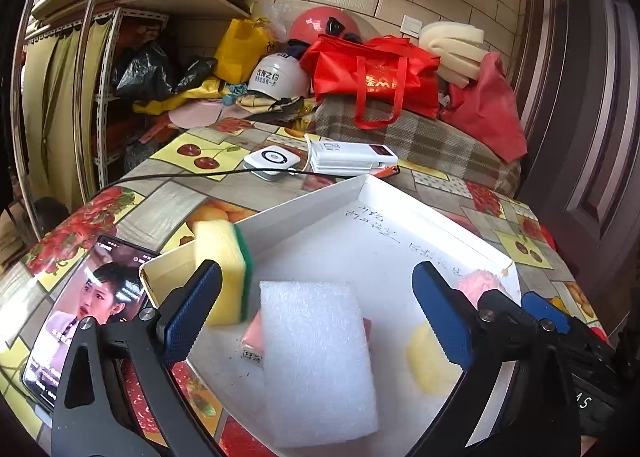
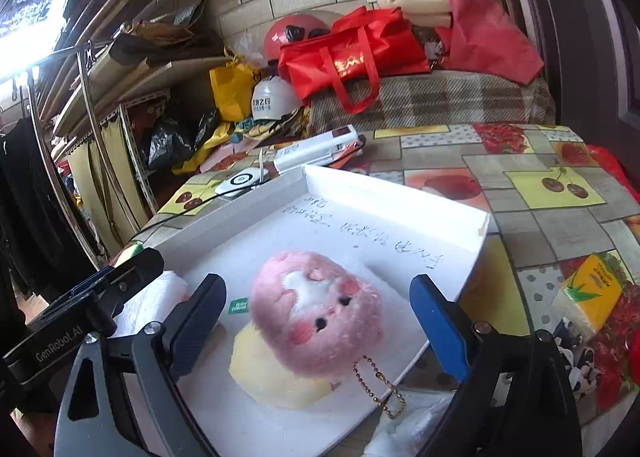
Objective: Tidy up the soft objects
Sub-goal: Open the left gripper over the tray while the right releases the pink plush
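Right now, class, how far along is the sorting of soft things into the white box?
Done: the white foam pad, yellow puff and pink plush lie inside the white box. In hand: nothing; the left gripper and right gripper hang open. Left: the yellow-green sponge sits at the box's edge.

In the white tray [image 1: 304,213] lie a white foam block [image 1: 316,361] over a pink pad [image 1: 253,333], a pink plush [image 2: 316,309] on a yellow puff [image 2: 272,373]; a yellow-green sponge [image 1: 224,269] stands at the rim.

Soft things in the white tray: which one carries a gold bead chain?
The fluffy pink plush face; the white foam block and yellow-green sponge carry none.
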The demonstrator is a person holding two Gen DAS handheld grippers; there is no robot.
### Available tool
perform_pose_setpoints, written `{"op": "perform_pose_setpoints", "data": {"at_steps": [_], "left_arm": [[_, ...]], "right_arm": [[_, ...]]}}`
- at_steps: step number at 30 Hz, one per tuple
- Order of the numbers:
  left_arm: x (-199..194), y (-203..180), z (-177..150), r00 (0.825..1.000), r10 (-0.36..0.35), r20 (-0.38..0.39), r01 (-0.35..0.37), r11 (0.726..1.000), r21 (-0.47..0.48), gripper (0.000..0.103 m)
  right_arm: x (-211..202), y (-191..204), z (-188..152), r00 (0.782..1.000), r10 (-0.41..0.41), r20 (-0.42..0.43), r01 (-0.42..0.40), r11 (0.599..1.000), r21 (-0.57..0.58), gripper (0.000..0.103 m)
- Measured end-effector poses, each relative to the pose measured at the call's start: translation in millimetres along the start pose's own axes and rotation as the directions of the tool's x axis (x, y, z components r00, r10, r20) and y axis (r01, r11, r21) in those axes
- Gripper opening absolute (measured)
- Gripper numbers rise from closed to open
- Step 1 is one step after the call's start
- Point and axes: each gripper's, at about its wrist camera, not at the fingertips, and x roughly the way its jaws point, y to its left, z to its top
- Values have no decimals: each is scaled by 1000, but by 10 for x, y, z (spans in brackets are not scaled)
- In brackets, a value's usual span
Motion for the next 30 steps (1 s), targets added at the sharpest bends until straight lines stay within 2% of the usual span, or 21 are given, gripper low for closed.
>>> {"op": "perform_pose_setpoints", "data": {"at_steps": [4,7,11,17,23,30], "left_arm": [[-18,-19,1,1000,0,12,0,1000,11,97],[-30,-22,1,1000,9,19,-10,1000,14,103],[-39,-16,-2,1000,11,25,-12,1000,13,103],[-135,-157,-31,997,5,77,-11,996,89,103],[-214,-321,-71,992,-13,124,-9,985,175,103],[-317,-417,-121,984,-54,170,12,970,242,103]], "right_arm": [[-58,16,-2,999,-7,34,7,1000,-6,93],[-77,29,5,999,-9,53,10,1000,-10,93],[-128,34,8,996,-8,85,8,1000,-9,93],[-363,34,-42,979,-1,205,3,1000,-9,94],[-495,41,-97,977,-21,210,28,999,-29,94],[-704,-148,-183,976,-59,209,62,998,-8,94]]}}
